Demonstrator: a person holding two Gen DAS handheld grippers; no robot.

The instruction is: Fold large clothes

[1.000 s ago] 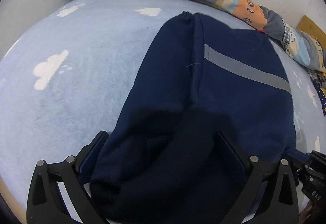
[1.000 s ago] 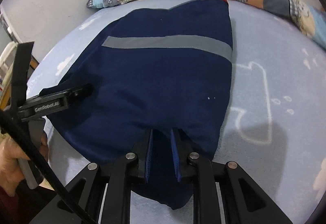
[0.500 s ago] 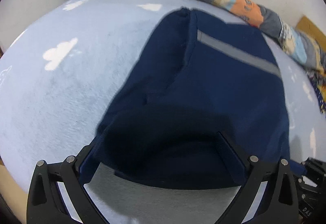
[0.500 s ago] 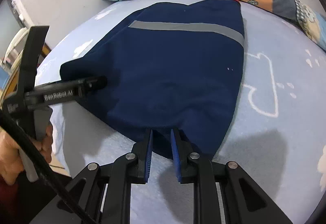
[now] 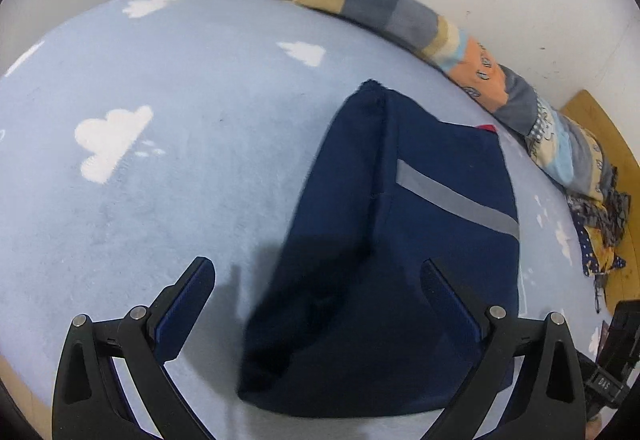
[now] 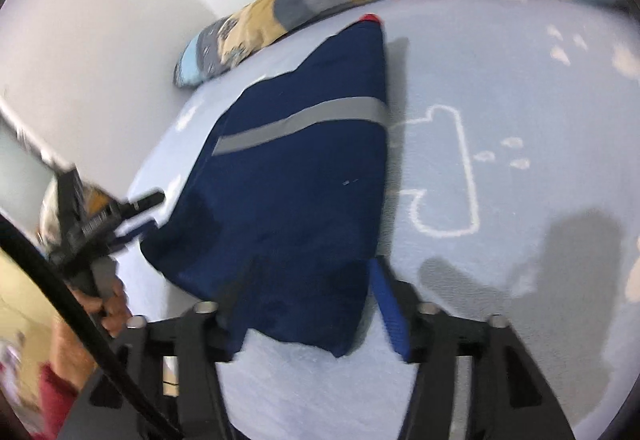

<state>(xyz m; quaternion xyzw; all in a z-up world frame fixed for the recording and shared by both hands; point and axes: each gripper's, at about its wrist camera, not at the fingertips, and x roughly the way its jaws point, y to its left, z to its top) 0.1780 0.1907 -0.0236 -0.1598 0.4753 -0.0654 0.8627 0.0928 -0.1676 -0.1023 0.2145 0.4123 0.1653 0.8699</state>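
Navy sweatshirt [image 5: 404, 240] lies folded on the bed [image 5: 180, 160]; your left gripper [image 5: 320, 304] is spread, right gripper [image 6: 308, 300] opening. Lift both clear toward 6 o'clock without snagging its hem.

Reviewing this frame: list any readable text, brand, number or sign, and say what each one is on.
"DAS": white characters, seen sideways on the black body of the right gripper at the left wrist view's lower right edge; only partly legible.
Left gripper: pale lettering along its black arm in the right wrist view, too blurred to read.
Navy garment and patchwork bolster: no lettering visible.
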